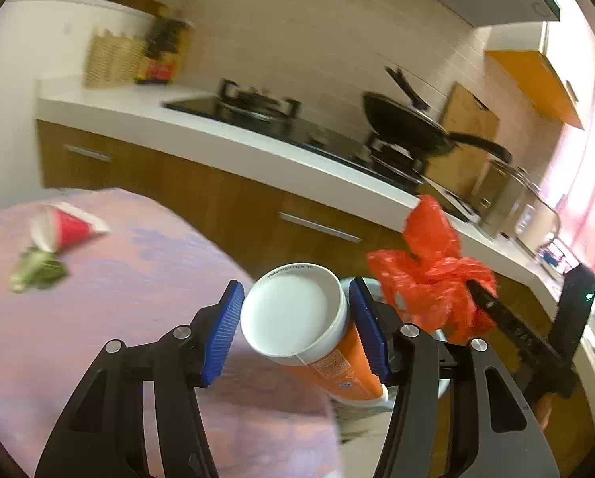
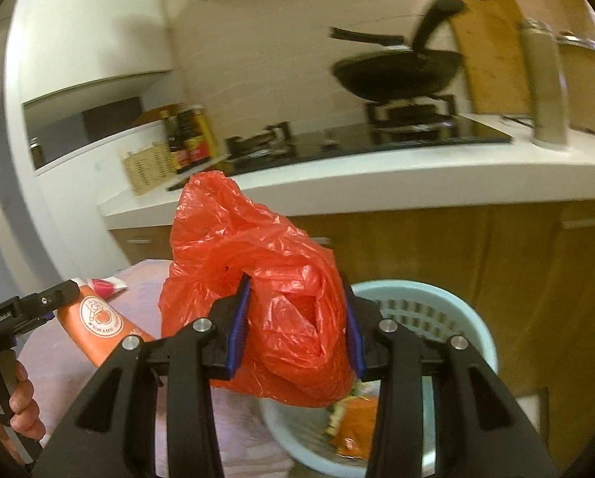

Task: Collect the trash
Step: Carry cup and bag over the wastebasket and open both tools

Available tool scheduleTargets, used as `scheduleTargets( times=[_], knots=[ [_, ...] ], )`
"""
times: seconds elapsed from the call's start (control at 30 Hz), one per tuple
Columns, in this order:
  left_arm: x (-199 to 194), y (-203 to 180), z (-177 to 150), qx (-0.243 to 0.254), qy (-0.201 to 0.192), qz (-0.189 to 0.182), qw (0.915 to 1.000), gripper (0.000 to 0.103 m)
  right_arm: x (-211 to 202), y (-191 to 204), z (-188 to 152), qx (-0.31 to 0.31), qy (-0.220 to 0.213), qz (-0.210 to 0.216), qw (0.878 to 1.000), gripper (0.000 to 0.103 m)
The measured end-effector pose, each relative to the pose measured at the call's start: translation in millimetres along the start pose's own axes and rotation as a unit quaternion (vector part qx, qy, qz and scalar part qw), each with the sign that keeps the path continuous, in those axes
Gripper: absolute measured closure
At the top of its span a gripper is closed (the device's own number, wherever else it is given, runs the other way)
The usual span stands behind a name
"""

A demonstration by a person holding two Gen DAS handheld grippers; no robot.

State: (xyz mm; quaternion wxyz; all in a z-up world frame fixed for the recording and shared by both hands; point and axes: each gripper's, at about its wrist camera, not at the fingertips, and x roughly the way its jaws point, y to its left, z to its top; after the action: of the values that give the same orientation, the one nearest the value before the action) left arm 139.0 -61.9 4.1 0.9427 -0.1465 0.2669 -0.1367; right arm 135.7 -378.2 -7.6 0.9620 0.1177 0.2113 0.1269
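My left gripper point(image 1: 295, 310) is shut on an orange paper cup point(image 1: 337, 366), tilted with its white bottom toward the camera, over the edge of a pink-clothed table point(image 1: 118, 318). The right wrist view shows that cup point(image 2: 98, 326) at the left. My right gripper point(image 2: 295, 314) is shut on a crumpled red plastic bag point(image 2: 257, 259), held above a light blue basket point(image 2: 468, 318) with trash inside. In the left wrist view the bag point(image 1: 429, 279) hangs to the right of the cup. A crushed red-and-white cup point(image 1: 66, 227) and a green scrap point(image 1: 38, 271) lie on the table.
Behind runs a white kitchen counter point(image 2: 377, 179) over wooden cabinets, with a black hob, a wok point(image 2: 397, 75), a wooden cutting board point(image 2: 492, 55), sauce bottles point(image 2: 190, 139) and a wicker box point(image 1: 112, 59). A hand point(image 2: 22, 402) holds the left gripper's handle.
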Motion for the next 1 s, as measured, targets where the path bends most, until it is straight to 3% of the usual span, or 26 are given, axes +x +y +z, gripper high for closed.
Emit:
scheduleTargets(
  times=[0.3, 0.6, 0.73, 0.9, 1.0],
  knots=[
    [63, -63, 11, 0.042, 0.026, -0.044, 0.9978, 0.05, 22, -49, -15, 0.046, 0.037, -0.048, 0.997, 0.066],
    [123, -93, 3, 0.059, 0.064, -0.046, 0.9951, 0.05, 50, -87, -30, 0.092, 0.11, -0.07, 0.987, 0.064],
    [142, -97, 1, 0.057, 0.076, -0.047, 0.9944, 0.05, 52, -92, -29, 0.099, 0.124, -0.077, 0.984, 0.06],
    [161, -105, -1, 0.08, 0.099, -0.05, 0.9906, 0.049, 59, -93, -25, 0.118, 0.148, -0.052, 0.981, 0.04],
    [165, -106, -4, 0.087, 0.106, -0.043, 0.9896, 0.037, 55, -89, -23, 0.111, 0.147, -0.056, 0.981, 0.039]
  ],
)
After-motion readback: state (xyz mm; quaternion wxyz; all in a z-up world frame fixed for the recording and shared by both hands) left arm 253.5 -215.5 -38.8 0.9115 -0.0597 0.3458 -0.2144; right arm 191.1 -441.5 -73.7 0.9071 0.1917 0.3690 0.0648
